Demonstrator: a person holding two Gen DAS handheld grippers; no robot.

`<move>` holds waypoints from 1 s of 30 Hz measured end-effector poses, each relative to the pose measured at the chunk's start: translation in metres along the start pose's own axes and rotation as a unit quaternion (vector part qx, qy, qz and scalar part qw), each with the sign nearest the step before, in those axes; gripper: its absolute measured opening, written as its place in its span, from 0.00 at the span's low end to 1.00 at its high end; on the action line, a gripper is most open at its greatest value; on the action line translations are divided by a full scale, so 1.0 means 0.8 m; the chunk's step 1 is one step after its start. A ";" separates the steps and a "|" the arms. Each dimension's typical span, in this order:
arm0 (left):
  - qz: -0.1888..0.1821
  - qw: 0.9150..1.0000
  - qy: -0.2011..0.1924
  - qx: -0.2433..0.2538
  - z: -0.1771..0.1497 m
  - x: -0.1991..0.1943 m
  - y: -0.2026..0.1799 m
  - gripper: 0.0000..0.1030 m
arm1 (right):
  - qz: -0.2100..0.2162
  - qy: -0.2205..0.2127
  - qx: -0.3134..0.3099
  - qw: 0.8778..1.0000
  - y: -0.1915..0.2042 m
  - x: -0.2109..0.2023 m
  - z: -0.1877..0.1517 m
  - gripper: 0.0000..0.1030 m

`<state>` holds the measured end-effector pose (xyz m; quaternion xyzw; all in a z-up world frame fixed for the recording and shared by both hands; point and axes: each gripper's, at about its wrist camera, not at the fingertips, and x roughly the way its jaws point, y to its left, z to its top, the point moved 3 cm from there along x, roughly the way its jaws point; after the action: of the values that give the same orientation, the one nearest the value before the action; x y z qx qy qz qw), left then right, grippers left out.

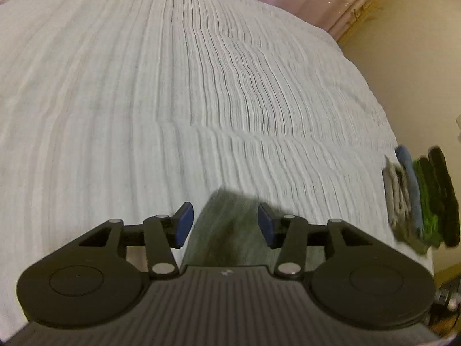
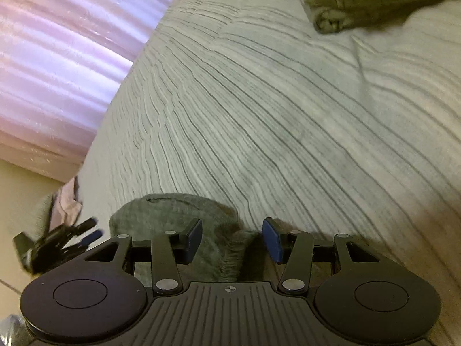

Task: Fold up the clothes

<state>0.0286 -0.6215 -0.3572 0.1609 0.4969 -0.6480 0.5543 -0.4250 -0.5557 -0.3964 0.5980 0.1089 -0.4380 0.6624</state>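
Ribbed white bedspread [image 1: 144, 86]; pink curtain [image 2: 57, 43]; beige floor [image 1: 417, 72]

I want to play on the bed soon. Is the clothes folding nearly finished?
Partly. A stack of folded clothes already sits at the bed's edge. A grey garment lies between the open pads of the left gripper and the right gripper, gripped by neither. It looks bunched, so it likely still needs folding and stacking. Whether more clothes wait, I can't see.

Dim warm indoor light, fisheye-bent edges, motion blur throughout
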 end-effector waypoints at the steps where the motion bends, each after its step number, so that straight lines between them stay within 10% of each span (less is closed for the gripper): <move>1: 0.002 1.000 0.009 0.000 0.004 0.012 0.000 0.43 | 0.003 0.001 0.002 1.000 -0.001 0.002 -0.001 0.49; 4: 0.000 0.999 0.038 0.010 0.008 0.042 -0.001 0.12 | 0.010 0.015 -0.016 1.000 0.001 0.012 -0.003 0.48; 5: -0.003 0.999 0.047 0.014 0.008 0.050 -0.002 0.02 | -0.001 0.016 -0.038 0.999 0.006 0.015 -0.006 0.18; 13: -0.052 0.993 -0.044 0.094 0.030 0.052 -0.049 0.01 | -0.019 -0.066 -0.040 0.997 -0.004 -0.009 -0.007 0.19; 19: 0.035 0.989 -0.009 0.144 0.019 0.077 -0.050 0.08 | -0.045 -0.051 0.013 0.998 -0.022 0.000 -0.007 0.27; 22: 0.041 0.995 -0.010 0.088 0.013 0.039 -0.019 0.21 | -0.049 -0.068 0.017 0.996 -0.019 -0.010 -0.002 0.55; 30: 0.047 0.988 -0.005 -0.146 -0.103 -0.105 0.110 0.22 | -0.052 -0.061 0.029 0.996 -0.022 -0.029 -0.015 0.56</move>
<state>0.1058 -0.4970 -0.3718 0.0985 0.5755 -0.5422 0.6042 -0.4467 -0.5329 -0.3958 0.5821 0.0865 -0.5108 0.6267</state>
